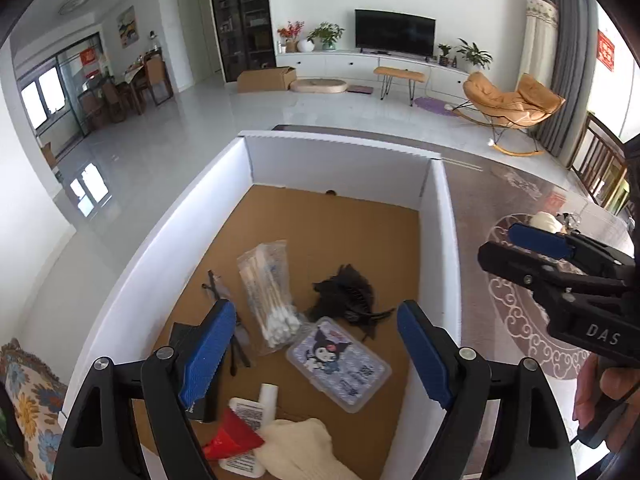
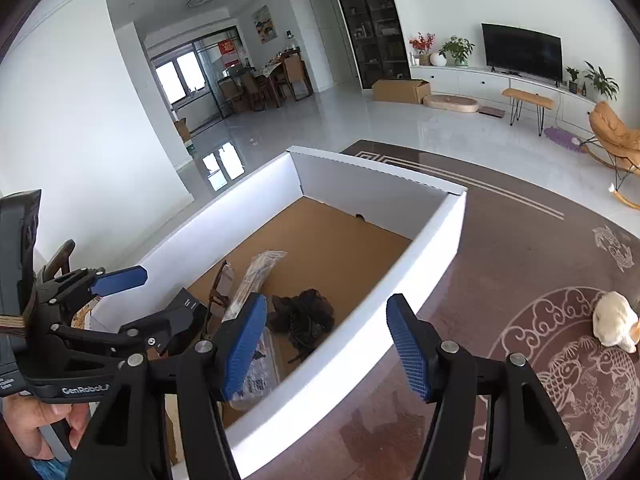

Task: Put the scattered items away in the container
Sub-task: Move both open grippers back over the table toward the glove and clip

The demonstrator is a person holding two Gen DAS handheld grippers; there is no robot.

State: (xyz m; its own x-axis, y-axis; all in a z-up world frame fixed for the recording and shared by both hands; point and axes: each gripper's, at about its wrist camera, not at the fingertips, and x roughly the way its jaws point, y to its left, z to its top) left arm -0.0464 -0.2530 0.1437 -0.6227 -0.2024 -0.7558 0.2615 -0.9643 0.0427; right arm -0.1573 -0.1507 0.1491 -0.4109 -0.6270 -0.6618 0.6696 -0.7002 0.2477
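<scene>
A white-walled cardboard box (image 1: 140,288) holds a bag of cotton swabs (image 1: 268,292), a black hair claw (image 1: 348,296), a cartoon-printed case (image 1: 338,362), glasses (image 1: 224,304), a white tube (image 1: 244,412) and a cream knitted piece (image 1: 296,446). My left gripper (image 1: 316,344) hangs open over the box's near end, nothing between its pads. My right gripper (image 2: 326,320) is open and empty above the box's right wall (image 2: 360,344). A cream bundle (image 2: 614,320) lies on the table to the right, outside the box.
The box stands on a glossy brown patterned table (image 2: 520,260). A wooden chair (image 1: 600,168) stands at the table's far right. A floral cushion (image 1: 24,400) shows at lower left. A hand (image 2: 36,420) holds the left gripper's handle.
</scene>
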